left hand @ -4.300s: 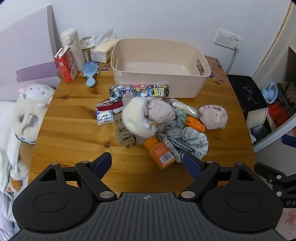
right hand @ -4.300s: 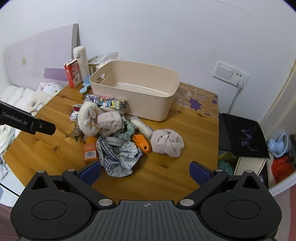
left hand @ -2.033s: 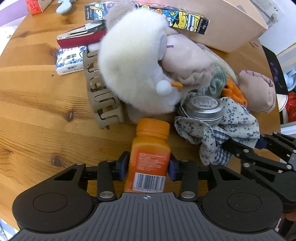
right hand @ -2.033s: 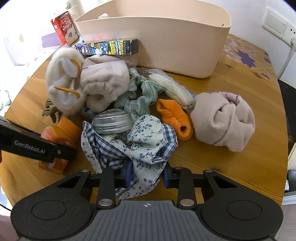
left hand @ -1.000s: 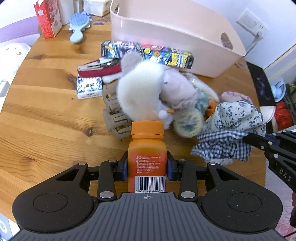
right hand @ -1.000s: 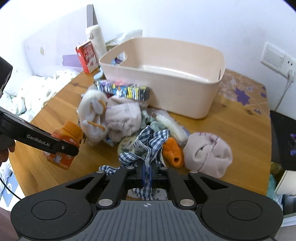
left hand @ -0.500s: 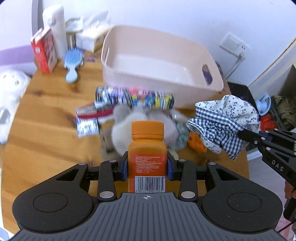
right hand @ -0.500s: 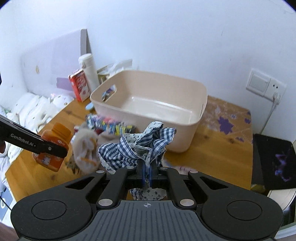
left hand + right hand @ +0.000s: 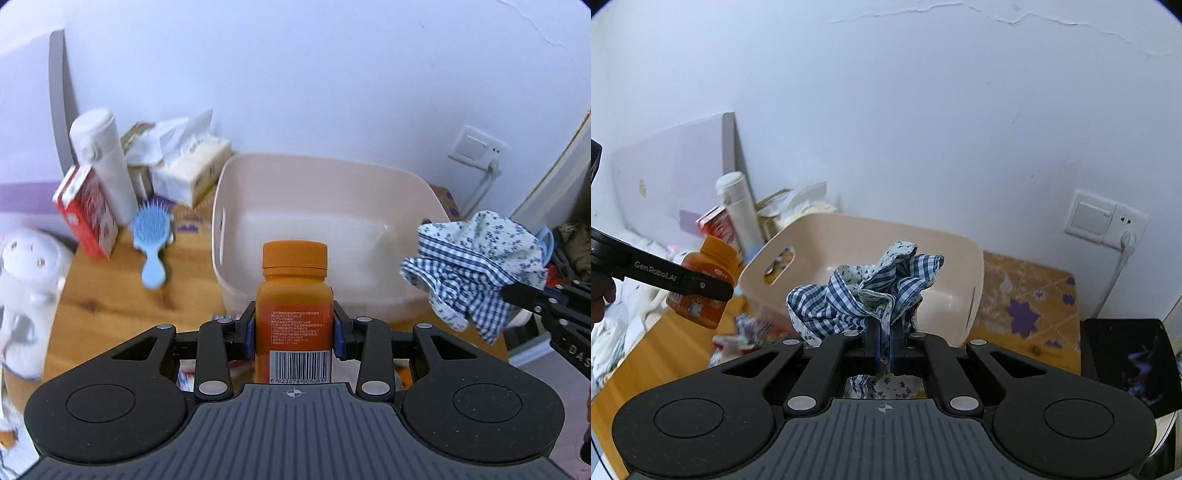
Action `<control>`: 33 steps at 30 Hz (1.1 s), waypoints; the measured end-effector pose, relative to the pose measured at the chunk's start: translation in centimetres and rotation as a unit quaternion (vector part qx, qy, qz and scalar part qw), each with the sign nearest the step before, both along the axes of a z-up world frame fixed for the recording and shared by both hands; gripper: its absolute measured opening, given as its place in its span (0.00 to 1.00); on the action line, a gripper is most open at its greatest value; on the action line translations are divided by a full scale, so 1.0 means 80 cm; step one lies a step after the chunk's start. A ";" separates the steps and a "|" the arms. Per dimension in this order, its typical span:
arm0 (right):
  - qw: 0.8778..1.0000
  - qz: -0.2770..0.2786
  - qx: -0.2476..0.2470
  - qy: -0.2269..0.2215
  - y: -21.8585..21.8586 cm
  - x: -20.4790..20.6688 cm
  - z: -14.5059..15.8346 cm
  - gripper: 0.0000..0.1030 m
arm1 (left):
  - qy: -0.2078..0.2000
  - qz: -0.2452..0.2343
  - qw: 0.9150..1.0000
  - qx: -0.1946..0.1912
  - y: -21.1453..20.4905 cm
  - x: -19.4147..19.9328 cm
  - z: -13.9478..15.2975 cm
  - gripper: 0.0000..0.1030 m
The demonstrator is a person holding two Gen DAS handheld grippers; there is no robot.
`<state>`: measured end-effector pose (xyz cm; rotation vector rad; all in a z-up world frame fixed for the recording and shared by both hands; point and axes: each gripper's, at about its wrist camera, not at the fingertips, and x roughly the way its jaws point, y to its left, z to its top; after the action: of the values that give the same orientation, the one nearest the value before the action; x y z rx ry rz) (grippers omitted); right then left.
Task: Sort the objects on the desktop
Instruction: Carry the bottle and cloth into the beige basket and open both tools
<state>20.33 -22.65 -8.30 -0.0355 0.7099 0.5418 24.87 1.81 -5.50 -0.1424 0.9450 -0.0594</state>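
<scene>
Tools grip bottle (image 9: 294, 317), cloth (image 9: 871, 291) (airborne).

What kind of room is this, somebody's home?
Probably a bedroom at home: a wooden table pushed to the wall, a tissue box, a blue hairbrush, and a plush toy on bedding beside it.

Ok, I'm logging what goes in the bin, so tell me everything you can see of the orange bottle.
The orange bottle is a glossy plastic pill-type bottle with a ribbed orange screw cap, closed. Its label carries small white print and a white barcode panel near the base. It is clamped by the body between the fingers of the left gripper, cap pointing away from the camera. It hangs in the air before the beige bin, touching nothing else. In the right wrist view it is tilted.
</scene>
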 end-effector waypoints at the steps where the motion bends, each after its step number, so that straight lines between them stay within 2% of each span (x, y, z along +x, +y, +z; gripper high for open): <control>1: 1.000 -0.003 -0.001 -0.002 0.002 0.004 0.000 0.04 | -0.002 -0.002 1.000 0.003 0.000 0.008 0.001 0.37; 5: 1.000 -0.019 -0.003 -0.012 0.012 0.023 -0.001 0.04 | -0.015 -0.013 1.000 0.018 -0.003 0.036 -0.001 0.37; 12: 0.999 -0.032 -0.018 -0.011 0.032 0.052 -0.018 0.04 | -0.024 -0.022 0.998 0.045 -0.009 0.081 -0.029 0.37; 23: 0.997 -0.028 -0.060 0.030 0.056 0.096 -0.066 0.04 | 0.035 -0.031 0.997 0.065 -0.020 0.137 -0.094 0.37; 33: 0.992 -0.019 -0.093 0.081 0.076 0.114 -0.103 0.04 | 0.079 -0.036 0.993 0.080 -0.024 0.153 -0.138 0.37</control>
<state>29.47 -16.53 -16.54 -0.1532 0.9167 0.4440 37.10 -0.10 -16.57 0.0359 1.1086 -0.0401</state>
